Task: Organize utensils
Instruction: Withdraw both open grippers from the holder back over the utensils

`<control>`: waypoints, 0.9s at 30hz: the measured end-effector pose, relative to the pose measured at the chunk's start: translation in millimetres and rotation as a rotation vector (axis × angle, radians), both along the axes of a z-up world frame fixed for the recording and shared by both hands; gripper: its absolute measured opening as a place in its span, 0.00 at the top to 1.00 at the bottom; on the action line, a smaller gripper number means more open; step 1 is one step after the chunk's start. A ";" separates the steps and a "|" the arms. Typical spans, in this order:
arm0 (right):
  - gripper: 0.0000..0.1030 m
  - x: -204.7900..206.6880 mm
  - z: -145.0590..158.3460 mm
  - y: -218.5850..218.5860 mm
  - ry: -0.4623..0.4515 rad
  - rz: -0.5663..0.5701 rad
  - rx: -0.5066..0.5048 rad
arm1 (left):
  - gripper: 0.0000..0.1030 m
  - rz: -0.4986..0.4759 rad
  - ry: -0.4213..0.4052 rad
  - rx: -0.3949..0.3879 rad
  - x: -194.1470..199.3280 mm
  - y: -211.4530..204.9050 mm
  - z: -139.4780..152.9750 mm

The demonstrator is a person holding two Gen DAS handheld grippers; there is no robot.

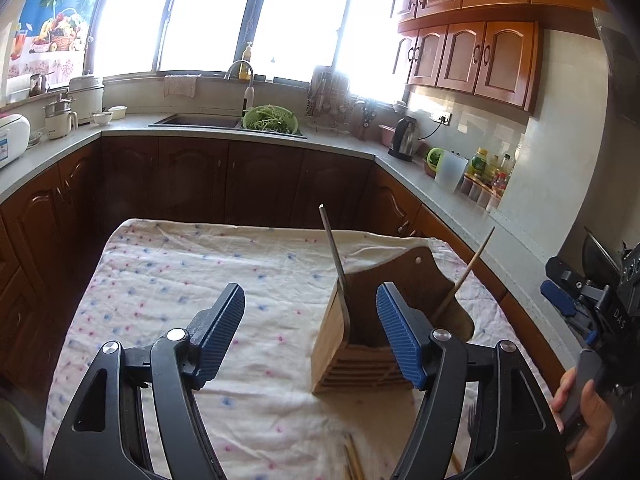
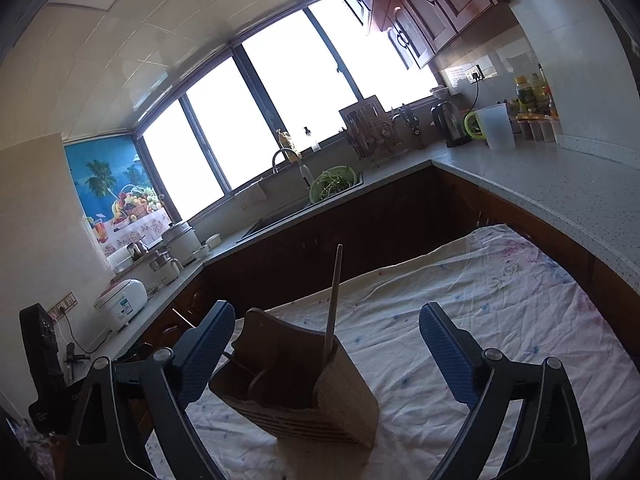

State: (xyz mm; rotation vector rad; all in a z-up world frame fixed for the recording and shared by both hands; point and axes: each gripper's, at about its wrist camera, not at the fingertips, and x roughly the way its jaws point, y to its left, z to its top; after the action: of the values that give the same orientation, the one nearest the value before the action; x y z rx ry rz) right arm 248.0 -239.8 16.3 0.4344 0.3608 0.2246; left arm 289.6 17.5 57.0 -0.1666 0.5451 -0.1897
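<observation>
Left wrist view: your left claw [image 1: 310, 320] hangs spread and empty above the wooden holder [image 1: 360, 344] on the cloth-covered worktop [image 1: 180, 264]; loose chopsticks [image 1: 352, 458] lie cropped below. Right wrist view: your right claw [image 2: 326, 344], likewise spread, flanks the holder [image 2: 304, 392]; nudging it could topple the leaning utensil [image 2: 334, 300]; compartments sit in shadow.

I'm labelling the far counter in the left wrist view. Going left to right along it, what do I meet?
Rice cooker → sink → green colander → kettle → white jug → bottles.
</observation>
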 end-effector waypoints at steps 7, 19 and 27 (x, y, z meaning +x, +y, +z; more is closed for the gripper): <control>0.05 -60.2 -10.6 6.3 0.047 0.033 -0.102 | 0.28 0.014 0.069 -0.034 -54.9 12.8 -24.1; 0.05 -145.2 -45.8 12.7 0.144 0.102 -0.169 | 0.28 0.008 0.154 0.019 -135.3 17.8 -61.0; 0.06 -174.1 -69.4 14.4 0.197 0.092 -0.220 | 0.28 -0.003 0.212 0.048 -165.4 14.7 -89.5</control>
State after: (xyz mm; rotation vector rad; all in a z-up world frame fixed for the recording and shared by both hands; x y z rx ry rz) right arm 73.9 -225.4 -53.2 0.2228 0.5934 0.2288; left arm 124.2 32.2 -32.6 -0.1404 0.7598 -0.1623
